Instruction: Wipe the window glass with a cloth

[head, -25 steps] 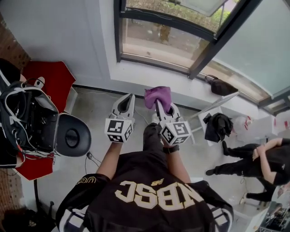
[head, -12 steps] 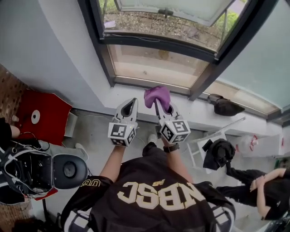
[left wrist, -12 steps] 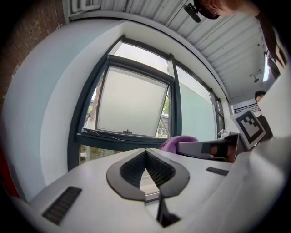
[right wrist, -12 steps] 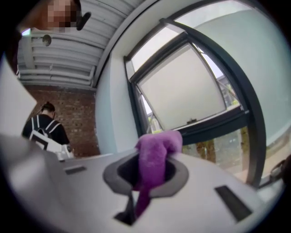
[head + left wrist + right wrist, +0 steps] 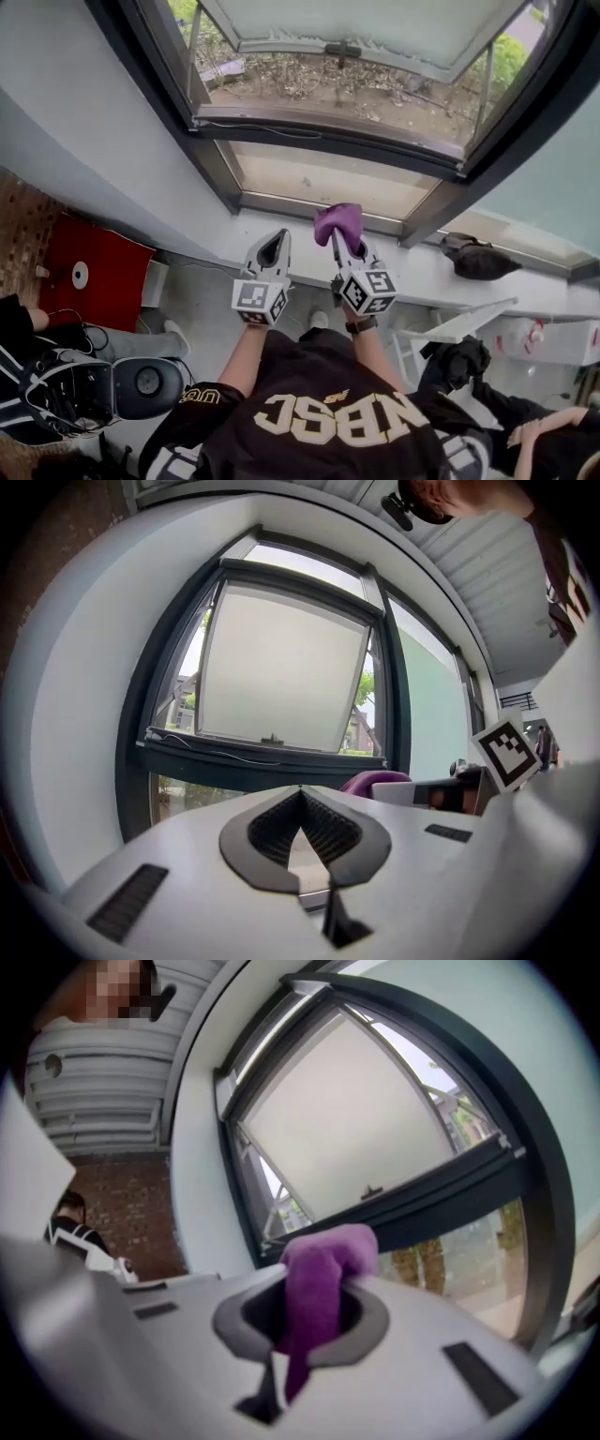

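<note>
Grey floor (image 5: 202, 300) lies below me, and a white sill (image 5: 422, 267) runs along the wall under a dark-framed window. Nearest to me, on my side of the sill, are my two forearms, held side by side and each carrying its marker cube.

Just short of the sill, the left gripper (image 5: 274, 242) (image 5: 302, 822) points up toward the window. Its jaws are closed tip to tip with nothing between them. The right gripper (image 5: 337, 239) (image 5: 300, 1321) is just beside it, tips over the sill. Its jaws are clamped on the purple cloth (image 5: 338, 223) (image 5: 323, 1274). A bunched head of cloth sticks out past the tips and a thin tail hangs back between the jaws. In the head view the cloth sits over the sill, right at the foot of the window's lower frame bar. I cannot tell whether it touches the frame.

Directly above the sill is the fixed lower pane of window glass (image 5: 319, 178), apart from the cloth. Above that, the upper sash (image 5: 375, 23) (image 5: 281, 682) (image 5: 347, 1138) is swung outward, with bare ground and greenery showing beyond it. Further right along the sill lies a dark bag (image 5: 478, 258).
</note>
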